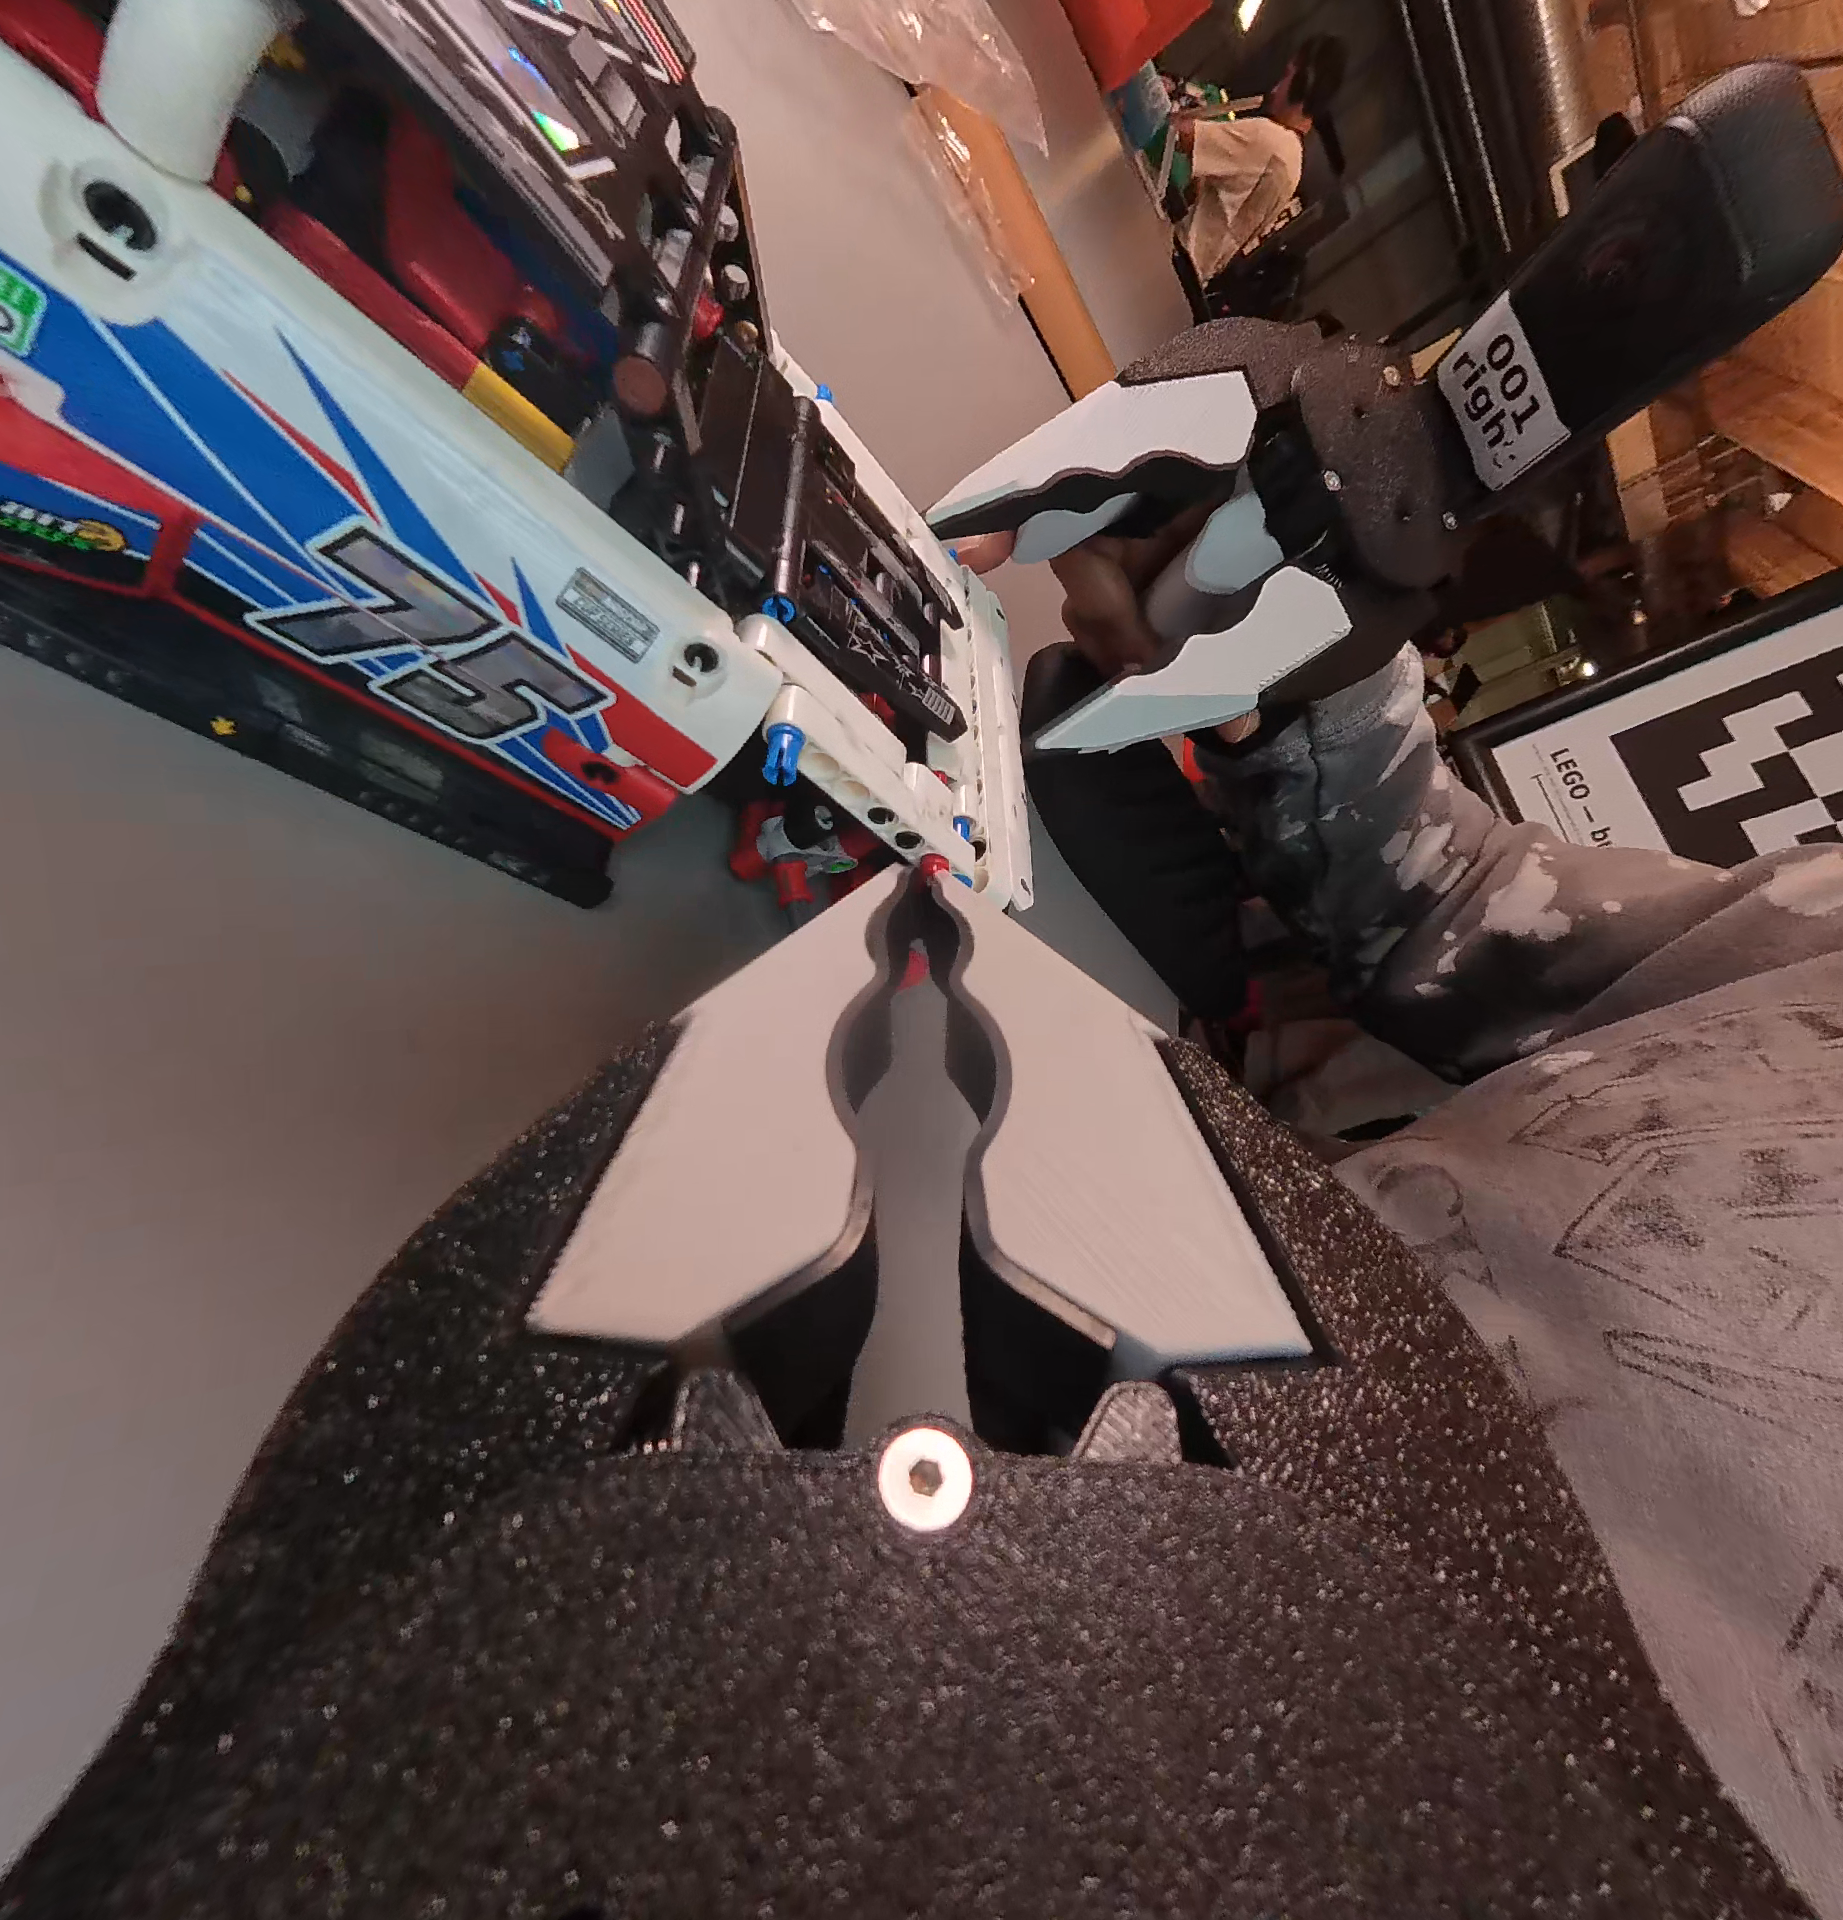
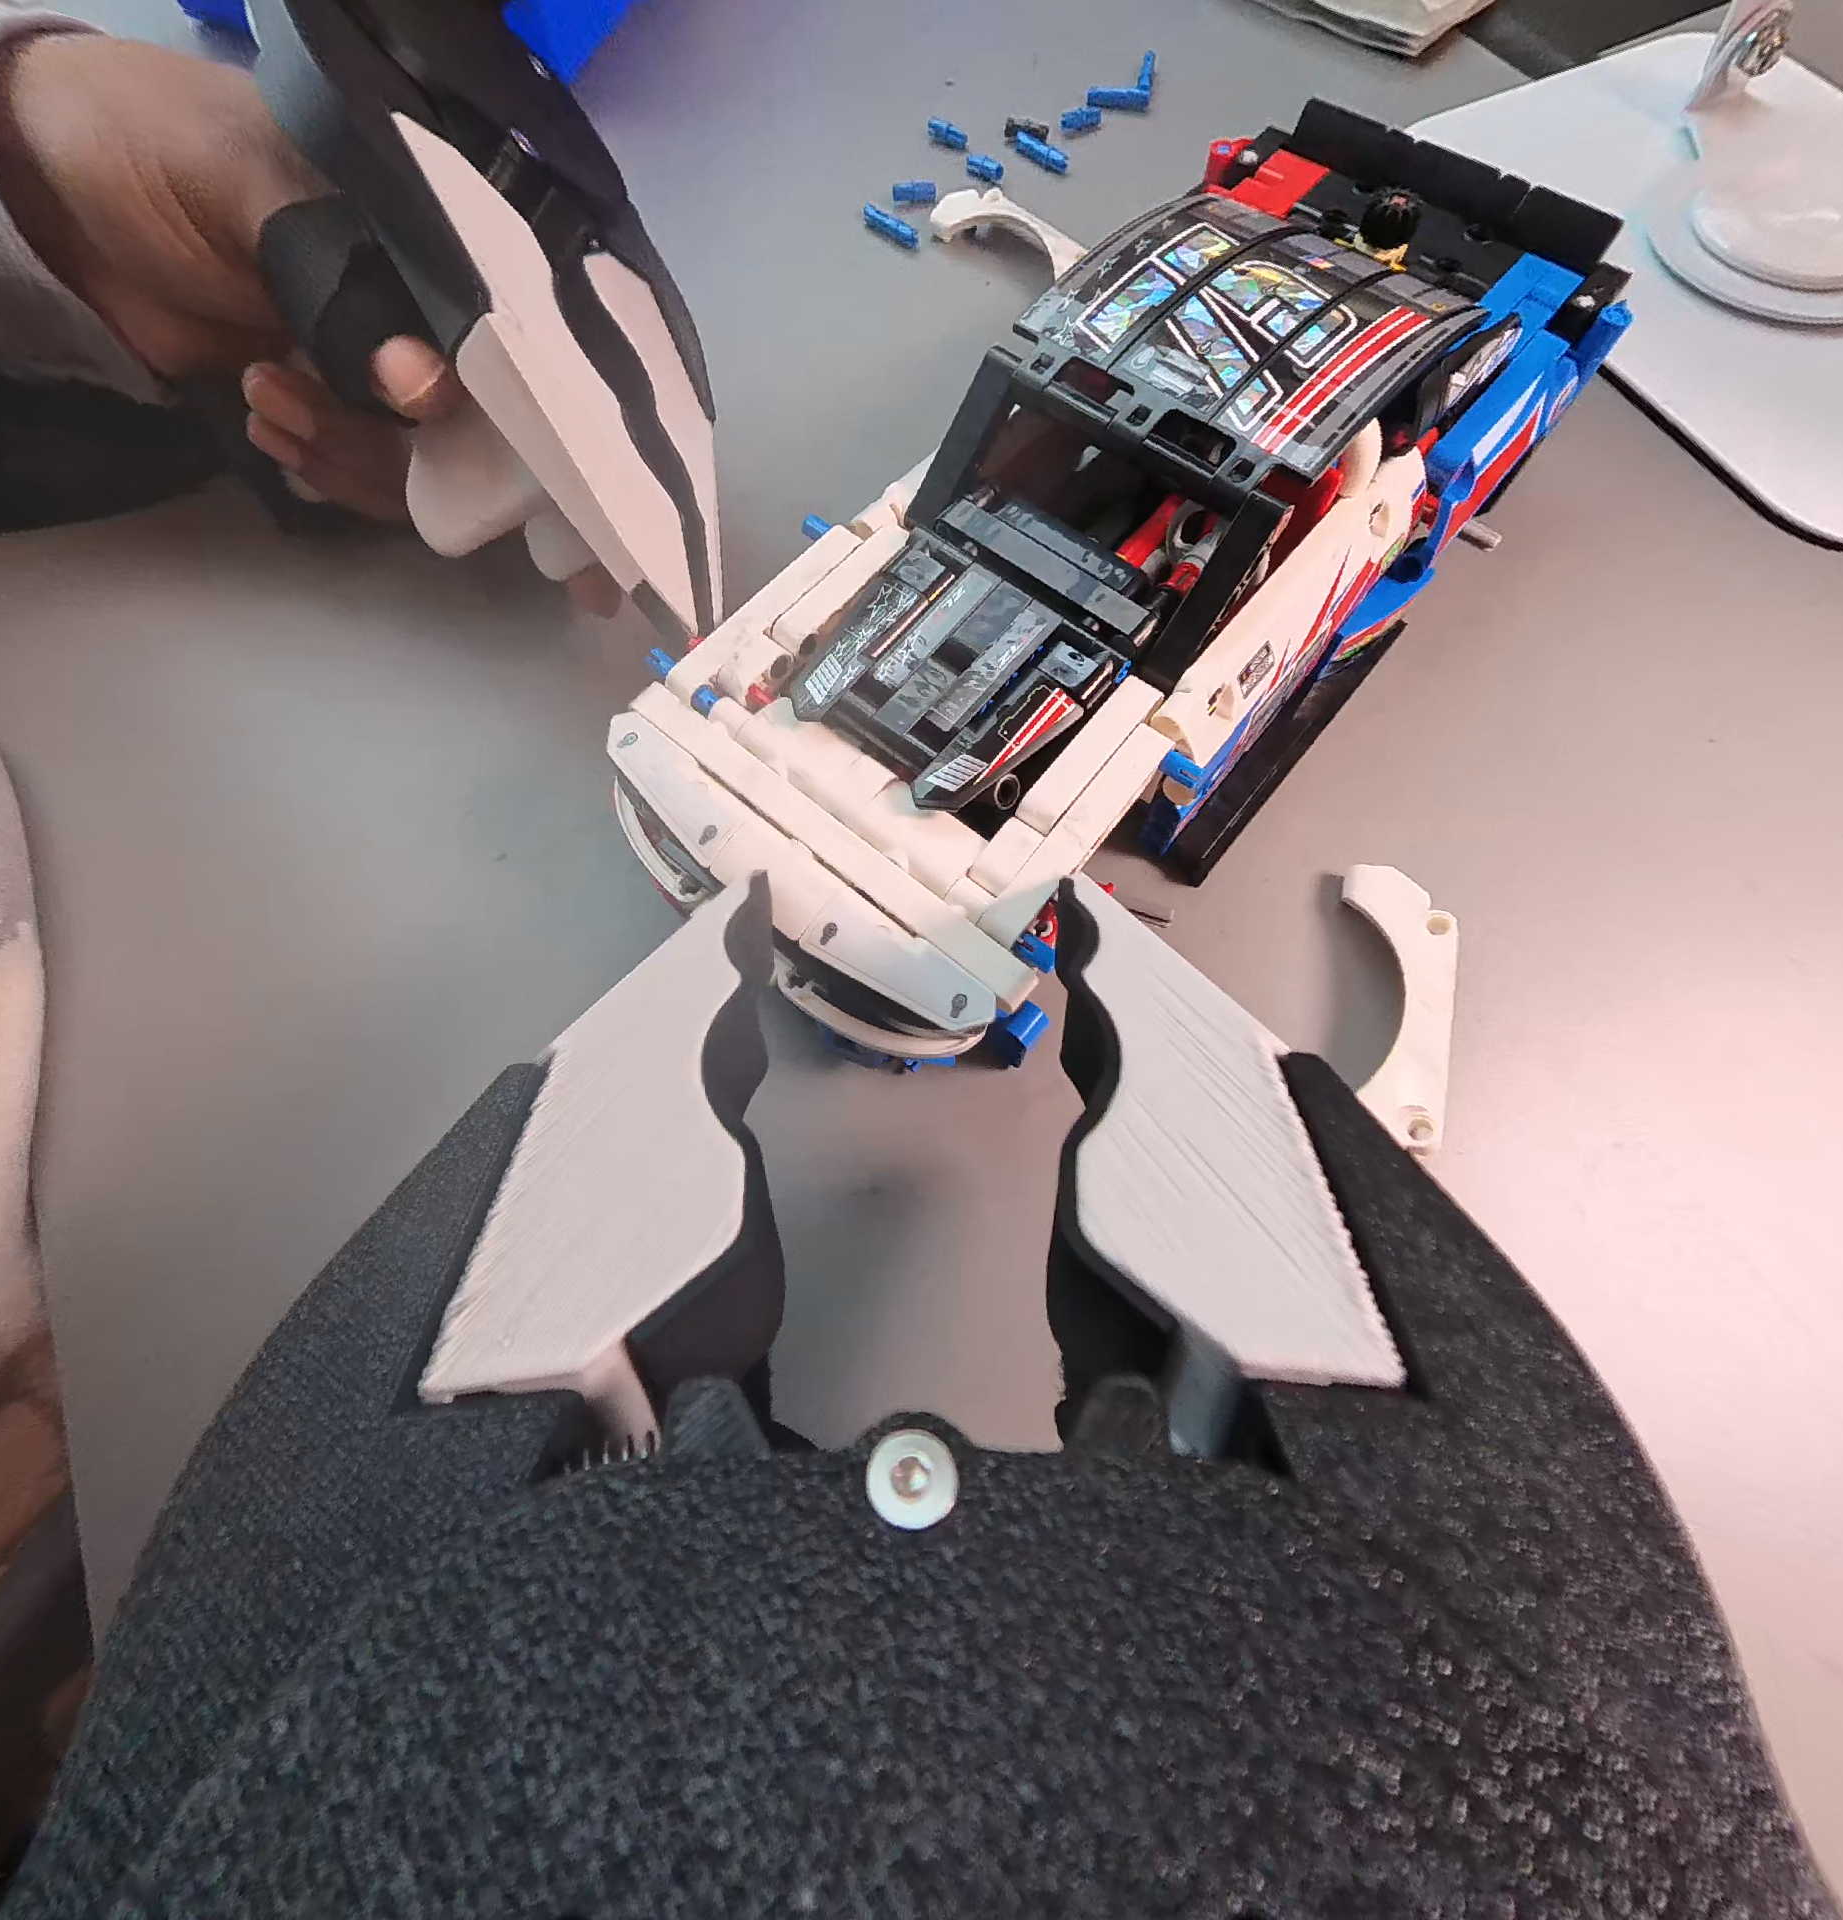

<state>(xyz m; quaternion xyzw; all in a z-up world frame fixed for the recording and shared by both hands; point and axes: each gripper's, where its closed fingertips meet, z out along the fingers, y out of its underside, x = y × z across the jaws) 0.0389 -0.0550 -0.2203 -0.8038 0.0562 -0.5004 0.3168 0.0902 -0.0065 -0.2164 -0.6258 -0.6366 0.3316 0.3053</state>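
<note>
- Pinched on a small red pin (image 1: 932, 871) at the toy car's (image 2: 1052, 644) front corner: left hand-held gripper (image 1: 925, 904), fingers nearly closed.
- Spread wide around the car's white nose, apparently bracing: right hand-held gripper (image 2: 906, 914).
- Scattered behind on the grey surface (image 2: 377, 831): blue pins (image 2: 1000, 145); beside, a white arch piece (image 2: 1405, 997).

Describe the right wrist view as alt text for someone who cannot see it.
Open tongs frame the front bumper of a white, blue and red brick-built race car on a grey table. A second pair of tongs, hand-held, pinches at its hood edge; loose blue pins lie behind.
</note>
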